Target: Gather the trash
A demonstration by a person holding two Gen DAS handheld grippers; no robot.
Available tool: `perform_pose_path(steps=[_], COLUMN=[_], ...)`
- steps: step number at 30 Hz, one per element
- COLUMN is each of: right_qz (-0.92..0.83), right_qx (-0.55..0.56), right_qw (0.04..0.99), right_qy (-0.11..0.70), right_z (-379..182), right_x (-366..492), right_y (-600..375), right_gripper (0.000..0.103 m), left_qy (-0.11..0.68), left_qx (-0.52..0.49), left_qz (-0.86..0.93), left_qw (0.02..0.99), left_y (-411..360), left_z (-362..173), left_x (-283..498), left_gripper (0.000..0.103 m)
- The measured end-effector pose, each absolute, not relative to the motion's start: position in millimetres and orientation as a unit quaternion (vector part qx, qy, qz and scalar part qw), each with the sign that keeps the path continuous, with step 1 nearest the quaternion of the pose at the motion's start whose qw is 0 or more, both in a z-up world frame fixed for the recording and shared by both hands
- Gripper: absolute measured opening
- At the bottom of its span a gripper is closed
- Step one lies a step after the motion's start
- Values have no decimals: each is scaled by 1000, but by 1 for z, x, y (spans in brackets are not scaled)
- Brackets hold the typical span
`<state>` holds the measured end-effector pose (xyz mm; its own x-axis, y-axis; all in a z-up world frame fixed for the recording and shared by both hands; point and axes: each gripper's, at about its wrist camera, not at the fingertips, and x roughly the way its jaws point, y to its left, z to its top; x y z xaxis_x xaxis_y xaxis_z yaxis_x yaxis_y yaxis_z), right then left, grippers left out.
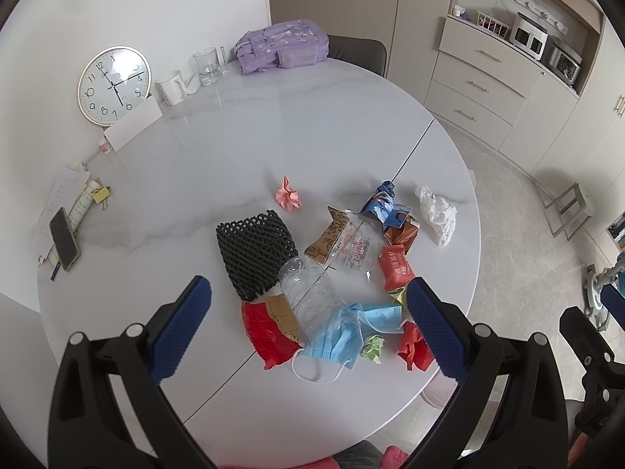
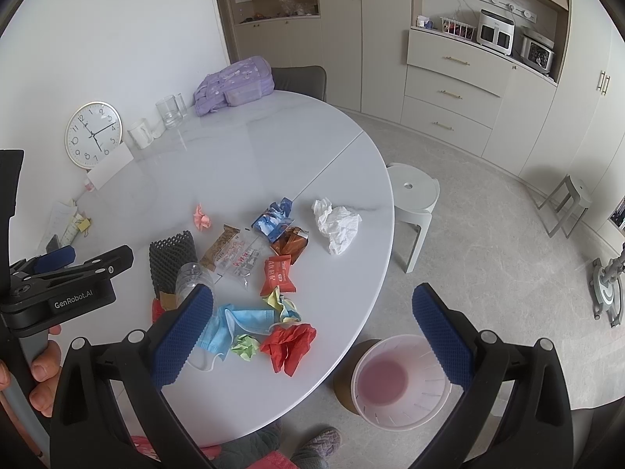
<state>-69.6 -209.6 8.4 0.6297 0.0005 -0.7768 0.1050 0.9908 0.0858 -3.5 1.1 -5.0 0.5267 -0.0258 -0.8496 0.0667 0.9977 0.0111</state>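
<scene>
on the floor just beside the table point(image 2: 351, 211) edge sits the pink bin point(image 2: 402, 383), handy for dropping. left gripper point(image 1: 308, 308) and right gripper point(image 2: 312, 312) both hover with jaws apart, empty. trash pile point(image 1: 336, 273) crowds the near rim; beyond it, bare tabletop, then a clock point(image 1: 114, 85) far back.

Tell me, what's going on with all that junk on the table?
A person holds a hand-held gripper in each hand over the table. Both the left hand-held gripper and right hand-held gripper are open and empty. Trash lies there in a pile: a bottle, a mask, wrappers and crumpled paper. The bin waits on the floor, empty.
</scene>
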Motion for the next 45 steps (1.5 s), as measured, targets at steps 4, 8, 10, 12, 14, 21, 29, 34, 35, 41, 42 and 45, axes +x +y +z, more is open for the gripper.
perform_pose_path(steps=[4,8,10,12,14,21,29,34,35,41,42,45], right_qz=[-28,-29,-28,-29,-28,-29,-24,-34,-30,-34,-38,-42], right_qx=[62,62,62,62,62,63,76,66,72,77,75,81], right_qw=[900,900,900,900,900,899,916,919,918,892,888,876], right_qy=[430,430,430,430,431,431,394,386,389,444,451,473], right_z=[8,8,8,8,8,6,6,-5,-10,-53,-62,-83], right_x=[-70,-69,-70,-69,-69,-69,-74,-68,-65,-47,-44,-38], right_y=[-209,-210,-210,-209,-210,-210,-208,-201,-199,-183,-180,-173], right_gripper=[101,101,101,101,101,101,101,101,101,101,101,101], left_qy=[486,486,485,485,487,487,482,485,485,505,508,522], left_qx=[21,21,21,21,21,21,23,30,34,58,56,47], left_qz=[-27,-27,-26,-26,-26,-27,-42,-56,-60,-91,-97,-107], left_qw=[873,873,874,874,873,873,875,872,872,856,854,845], left_y=[1,1,0,0,0,1,11,39,44,77,82,96], left_z=[-5,-6,-5,-6,-6,-6,-11,-31,-36,-83,-88,-108], left_x=[-4,-3,-3,-3,-3,-3,-2,2,3,8,11,24], left_gripper=[95,95,95,95,95,95,95,95,95,95,95,95])
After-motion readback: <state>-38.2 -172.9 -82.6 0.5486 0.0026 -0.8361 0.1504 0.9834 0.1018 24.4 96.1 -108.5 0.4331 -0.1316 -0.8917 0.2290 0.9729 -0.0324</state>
